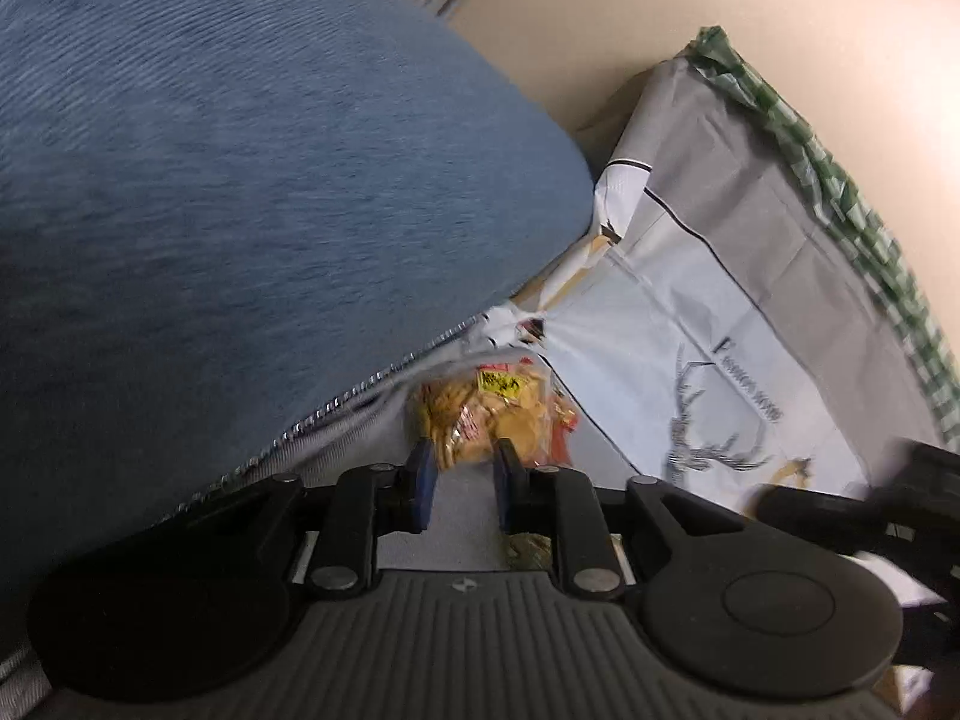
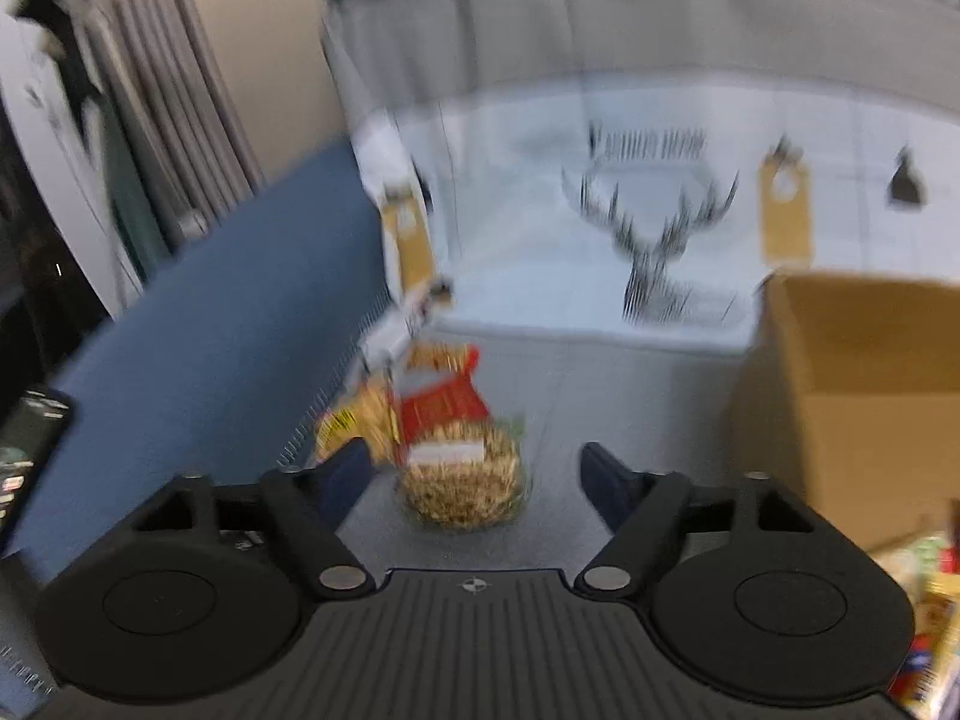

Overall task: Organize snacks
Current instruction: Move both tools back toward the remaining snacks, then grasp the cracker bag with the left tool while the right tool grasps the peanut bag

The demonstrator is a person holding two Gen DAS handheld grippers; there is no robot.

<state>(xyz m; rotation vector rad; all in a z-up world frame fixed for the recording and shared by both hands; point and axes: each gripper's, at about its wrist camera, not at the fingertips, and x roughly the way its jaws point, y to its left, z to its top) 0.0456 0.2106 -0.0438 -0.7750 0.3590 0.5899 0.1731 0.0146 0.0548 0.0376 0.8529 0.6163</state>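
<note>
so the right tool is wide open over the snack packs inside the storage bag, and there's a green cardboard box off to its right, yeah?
Nearly. The box is plain brown cardboard, not green; the right wrist view shows it. The rest holds: the right tool stands wide open with nothing between its fingers, over the snack packs on the floor of the storage bag, and the box is to its right.

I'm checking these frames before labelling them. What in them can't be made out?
- Right wrist view: motion blur smears the snack packets; their print is unreadable.
- Left wrist view: the blue flap covers the left side, hiding what lies under it.
- Left wrist view: the small print beside the deer drawing is too small and blurred to read.
- Right wrist view: the cardboard box is cut by the right edge; its inside is unseen.
</note>
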